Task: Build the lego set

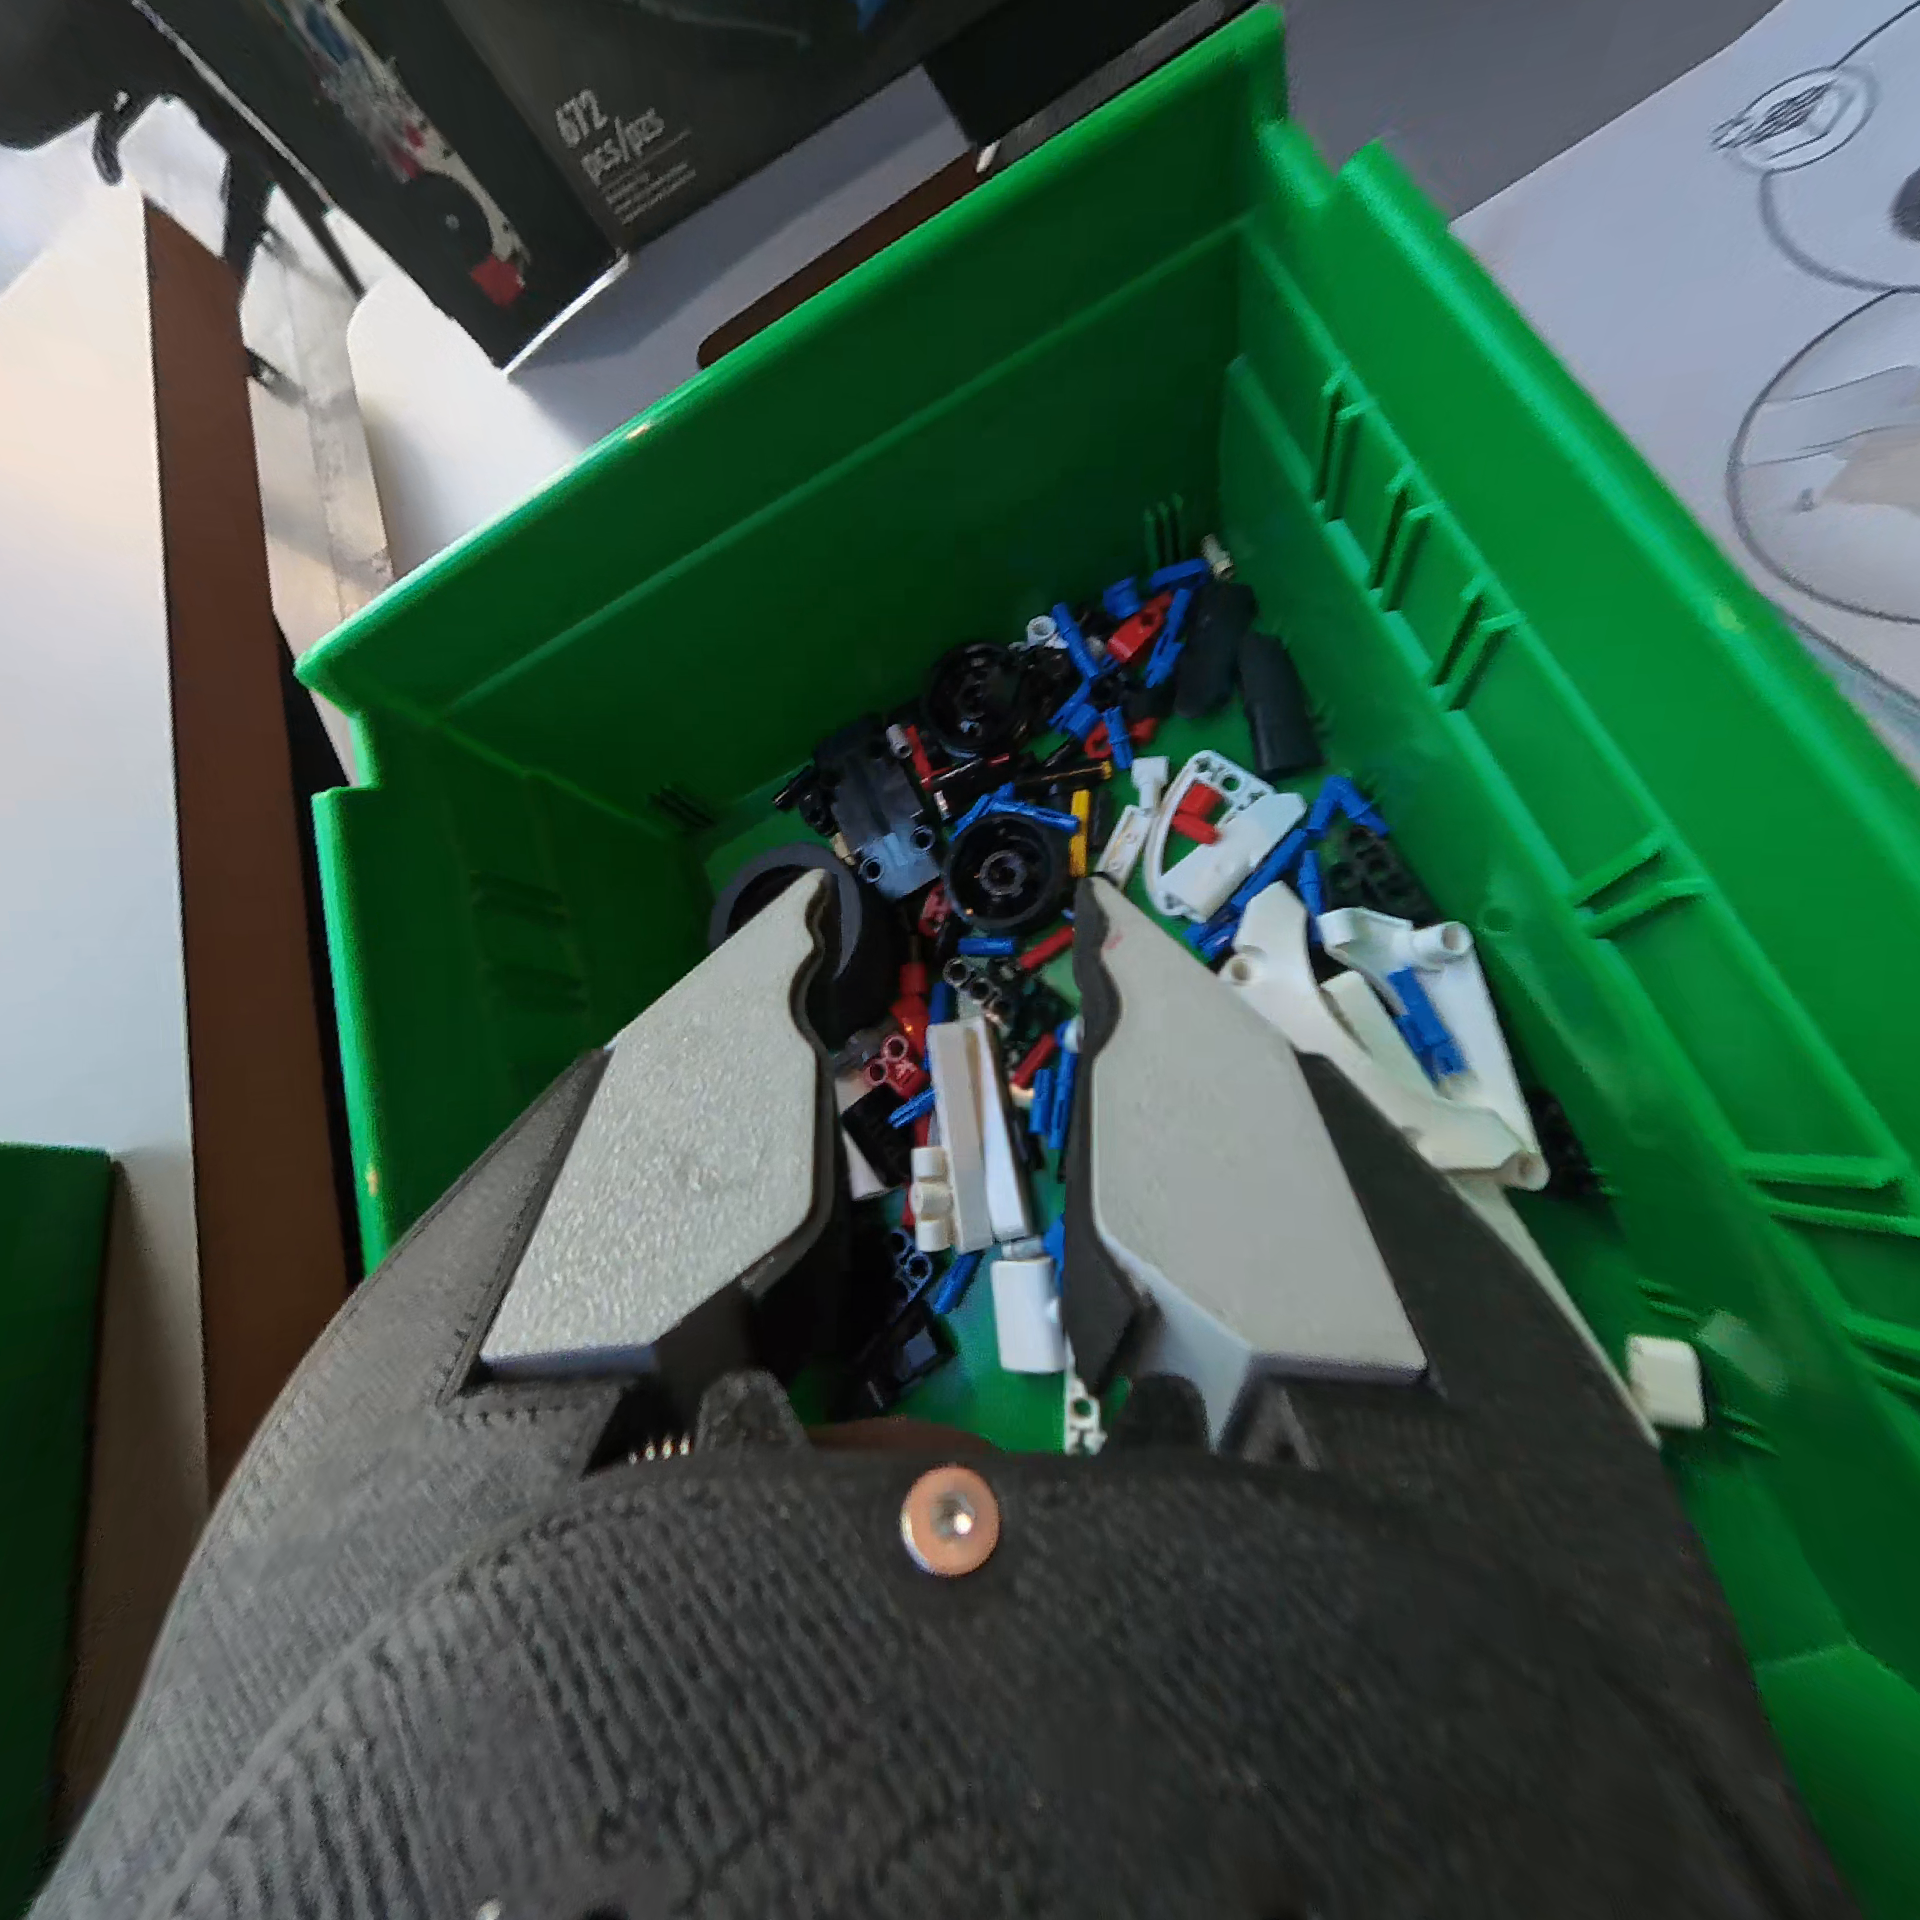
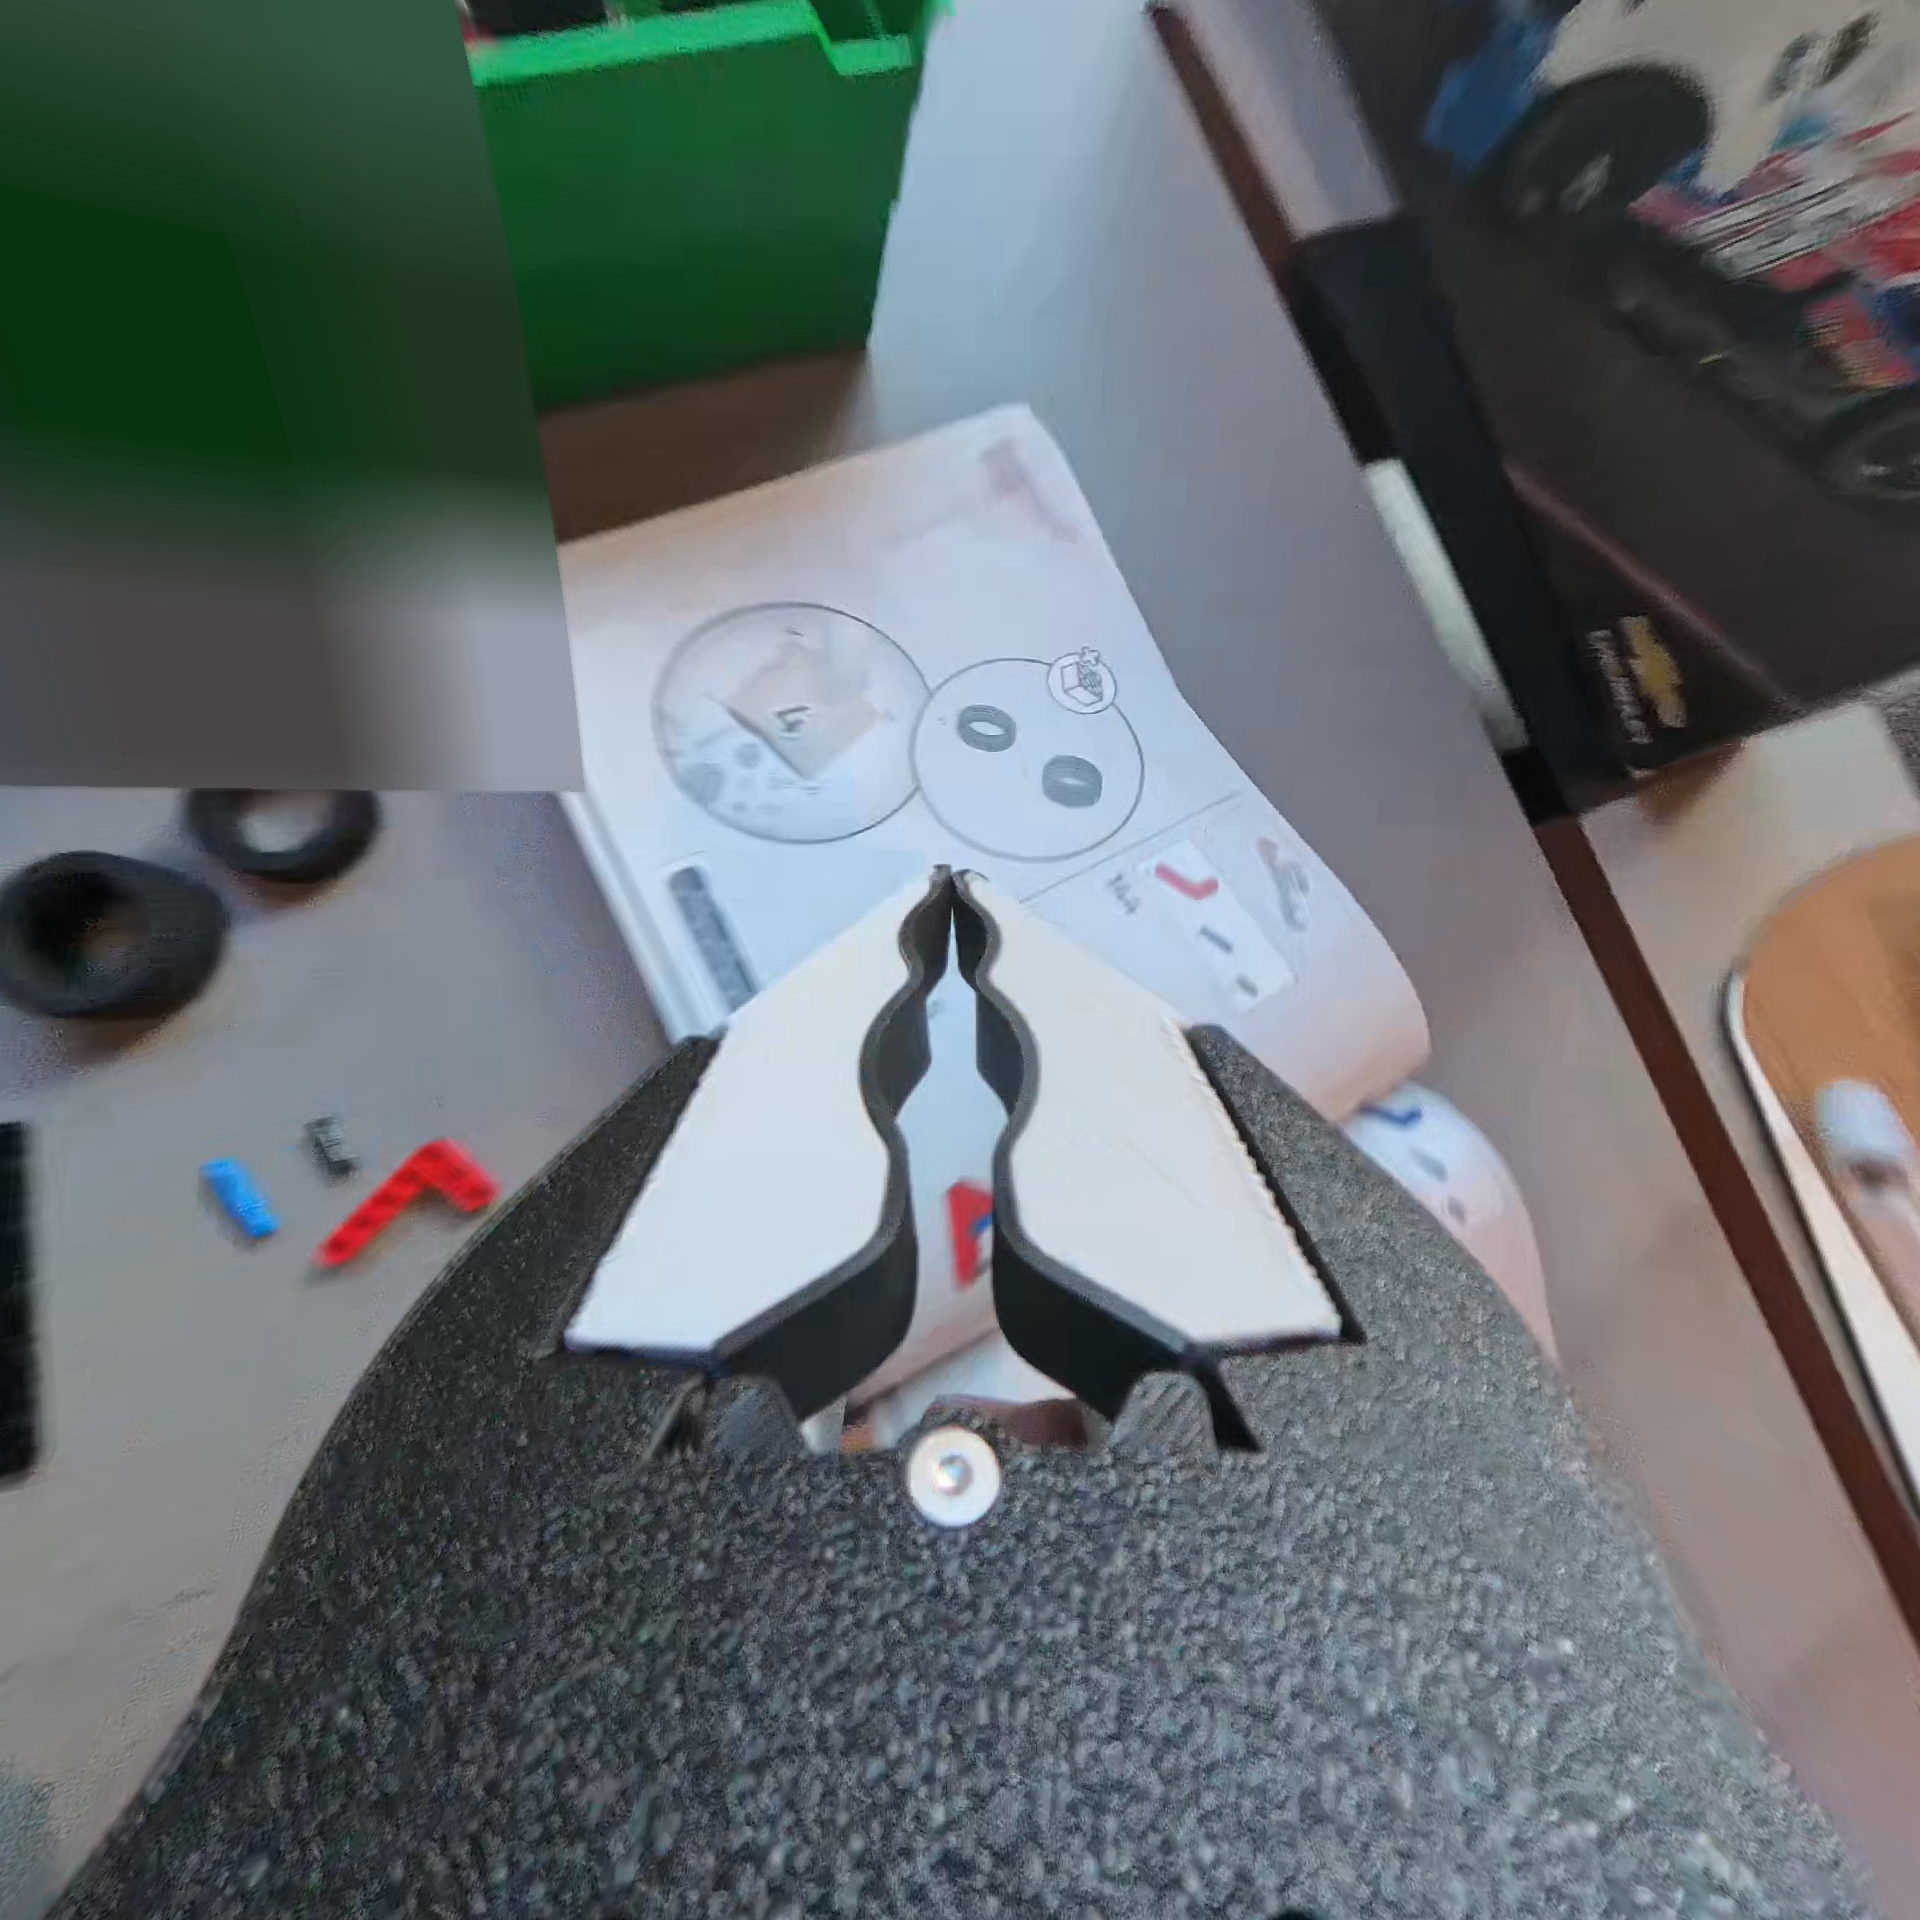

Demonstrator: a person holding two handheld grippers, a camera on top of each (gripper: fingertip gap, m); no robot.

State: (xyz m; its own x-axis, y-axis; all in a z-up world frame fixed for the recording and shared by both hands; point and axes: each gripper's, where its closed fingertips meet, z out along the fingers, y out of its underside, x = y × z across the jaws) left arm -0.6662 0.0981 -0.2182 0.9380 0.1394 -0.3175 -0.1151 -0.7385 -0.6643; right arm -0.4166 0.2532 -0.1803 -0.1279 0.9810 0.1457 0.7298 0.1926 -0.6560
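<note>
My left gripper (image 1: 951, 899) is open and empty, reaching down into a green bin (image 1: 790, 582). The bin holds a heap of loose lego parts: black wheel hubs (image 1: 1006, 871), a black tyre (image 1: 800, 935), white panels (image 1: 1361, 1018), blue pins and red bits. My right gripper (image 2: 953, 875) is shut with nothing visible between its tips, held over the open instruction booklet (image 2: 935, 665). On the table to its left lie a red angled beam (image 2: 410, 1195), a blue pin (image 2: 239, 1195), a small black piece (image 2: 330, 1146) and two black tyres (image 2: 104, 930).
The lego set's dark box (image 1: 499, 135) stands behind the bin; it also shows in the right wrist view (image 2: 1704, 312). Another green bin (image 2: 686, 208) stands at the back. A brown table edge (image 2: 1683, 1039) runs along the right. A black beam (image 2: 16, 1288) lies at the far left. The gap from one gripper's tips to the other's is roughly 30 cm. The left gripper is farther from the red angled beam (image 2: 410, 1195), some 30 cm, than the right, some 20 cm.
</note>
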